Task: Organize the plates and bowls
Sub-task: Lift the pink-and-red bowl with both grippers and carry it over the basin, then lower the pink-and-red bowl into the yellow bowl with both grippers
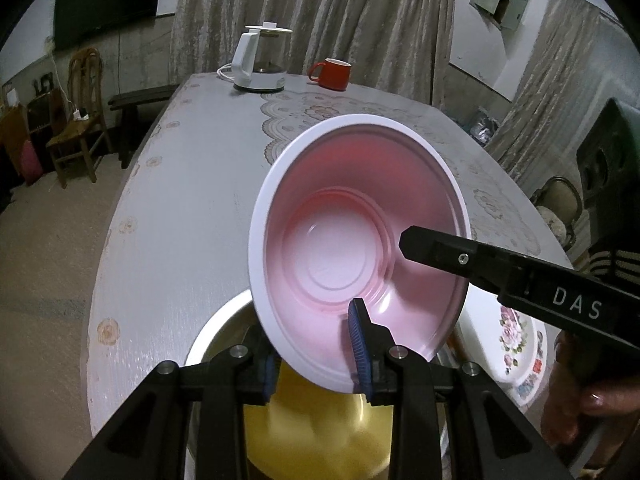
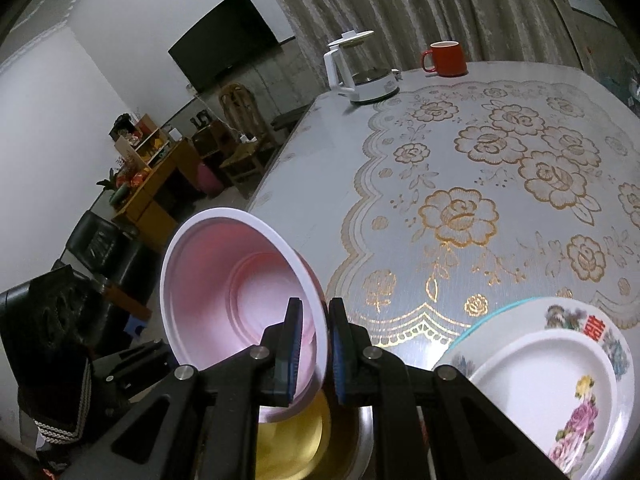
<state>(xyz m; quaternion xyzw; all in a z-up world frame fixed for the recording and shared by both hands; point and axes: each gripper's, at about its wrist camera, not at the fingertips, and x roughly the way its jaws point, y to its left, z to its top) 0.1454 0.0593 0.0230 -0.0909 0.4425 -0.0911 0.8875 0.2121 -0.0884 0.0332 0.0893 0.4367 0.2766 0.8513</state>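
Note:
A pink plastic bowl (image 1: 340,200) (image 2: 224,272) hangs tilted above the table, its inside facing both cameras. My left gripper (image 1: 312,332) is shut on its near rim, one blue pad (image 1: 357,344) inside the bowl and the other outside. My right gripper (image 2: 316,308) is shut on the rim at the bowl's right side; in the left wrist view it reaches in from the right (image 1: 404,240). Below the pink bowl a yellow bowl (image 1: 320,432) (image 2: 292,440) sits inside a steel bowl (image 1: 216,328) (image 2: 364,432).
A stack of flowered plates (image 2: 540,392) (image 1: 516,344) lies on the table's near right. A white kettle (image 1: 260,68) (image 2: 360,76) and a red mug (image 1: 332,74) (image 2: 446,58) stand at the far edge. A person's hand (image 1: 580,400) holds the right gripper.

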